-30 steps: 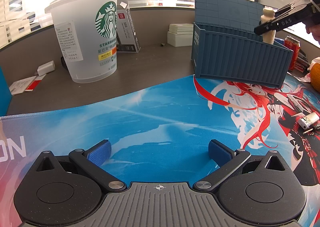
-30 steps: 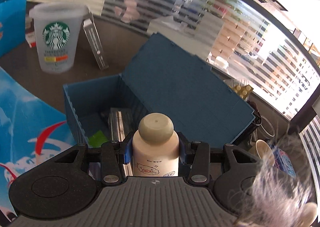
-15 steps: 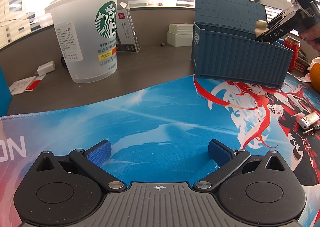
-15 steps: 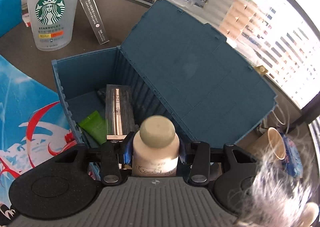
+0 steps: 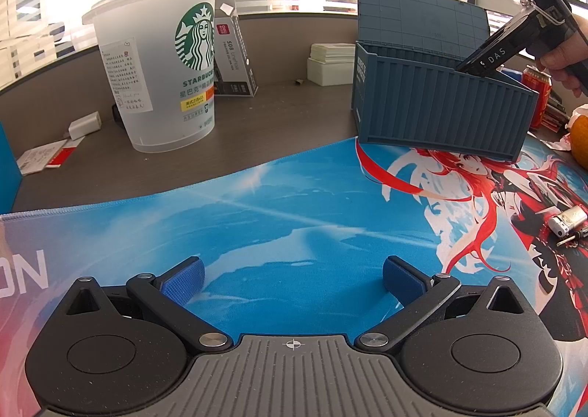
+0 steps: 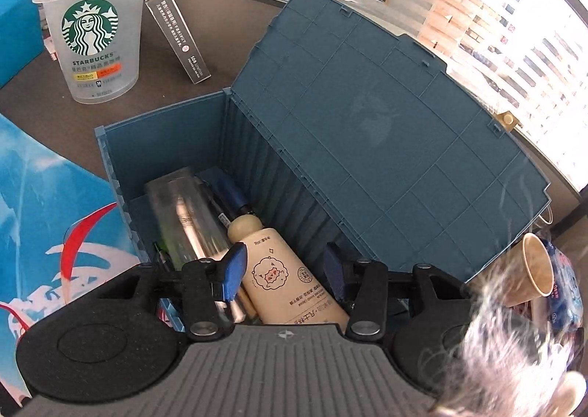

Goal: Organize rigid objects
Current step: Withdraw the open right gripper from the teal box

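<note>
The blue container box (image 5: 441,111) stands with its lid up at the back right of the printed desk mat (image 5: 257,218). My right gripper (image 5: 474,67) dips its tips inside the box, held by a hand. In the right wrist view a cream bottle with a sheep label (image 6: 290,292) lies slanted in the box (image 6: 165,130), cap pointing away. It sits between my right gripper's (image 6: 283,273) pads, with a dark gap at the right pad. A clear case (image 6: 187,218) and pens (image 6: 229,196) lie beside it. My left gripper (image 5: 292,281) hovers open over the mat, nothing between its fingers.
A Starbucks cup (image 5: 161,78) and a leaning pen carton (image 5: 235,56) stand at the back left, white boxes (image 5: 329,60) behind. A red can (image 5: 536,89), an orange (image 5: 580,137) and a lighter (image 5: 567,224) are at the right. A paper cup (image 6: 536,270) lies beyond the box.
My right gripper has sunk from above the box rim down into it. The bottle, upright in the jaws before, now lies slanted among the box contents. The left gripper has not moved.
</note>
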Motion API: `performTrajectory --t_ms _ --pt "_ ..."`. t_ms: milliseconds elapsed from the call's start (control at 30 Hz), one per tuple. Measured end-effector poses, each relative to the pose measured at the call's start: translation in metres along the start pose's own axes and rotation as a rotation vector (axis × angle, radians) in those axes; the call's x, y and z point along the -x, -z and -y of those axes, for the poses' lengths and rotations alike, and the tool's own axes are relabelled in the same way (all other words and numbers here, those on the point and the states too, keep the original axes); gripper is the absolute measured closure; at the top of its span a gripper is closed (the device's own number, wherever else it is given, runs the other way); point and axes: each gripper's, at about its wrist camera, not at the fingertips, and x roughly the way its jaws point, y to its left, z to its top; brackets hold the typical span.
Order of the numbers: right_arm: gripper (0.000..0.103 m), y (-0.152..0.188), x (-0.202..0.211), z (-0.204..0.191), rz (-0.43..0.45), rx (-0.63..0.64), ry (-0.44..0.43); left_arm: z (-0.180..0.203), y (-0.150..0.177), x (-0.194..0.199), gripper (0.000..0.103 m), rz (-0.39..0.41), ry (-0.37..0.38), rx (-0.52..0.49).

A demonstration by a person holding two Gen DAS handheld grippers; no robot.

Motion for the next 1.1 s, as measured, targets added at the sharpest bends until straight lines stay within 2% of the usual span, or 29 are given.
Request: performTrajectory --t_ms 133,300,433,567,633,733,800,967,1000,1100 --pt "0.061 0.002 0.002 -0.001 0.022 -0.009 0.009 0.000 0.000 0.000 0.000 0.000 0.000 0.000" --pt "0.059 0.008 0.036 0.003 0.140 -0.059 -0.001 0.000 0.000 0.000 0.000 0.000 0.000 0.000" --pt "0.043 0.025 0.071 0.006 0.239 -0.104 -0.024 0.000 0.000 0.000 0.000 0.000 0.000 0.000" --pt "0.025 0.056 0.097 0.006 0.331 -0.148 -0.049 0.000 0.000 0.000 0.000 0.000 0.000 0.000" --pt "0.025 0.078 0.107 0.004 0.370 -0.168 -0.049 0.000 0.000 0.000 0.000 0.000 0.000 -0.001" --pt "0.024 0.111 0.120 0.000 0.400 -0.207 -0.115 0.000 0.000 0.000 0.000 -0.001 -0.001 -0.001" --pt "0.020 0.130 0.123 -0.006 0.406 -0.221 -0.159 0.000 0.000 0.000 0.000 -0.001 -0.001 -0.001" --pt "0.013 0.178 0.119 -0.018 0.413 -0.263 -0.207 0.002 0.000 0.001 0.000 0.002 0.000 -0.005" --pt "0.011 0.187 0.120 -0.020 0.419 -0.268 -0.206 0.004 0.000 0.002 0.000 0.013 0.028 -0.006" --pt "0.009 0.210 0.121 -0.020 0.427 -0.297 -0.225 0.017 -0.003 0.013 0.000 0.067 0.195 -0.008"
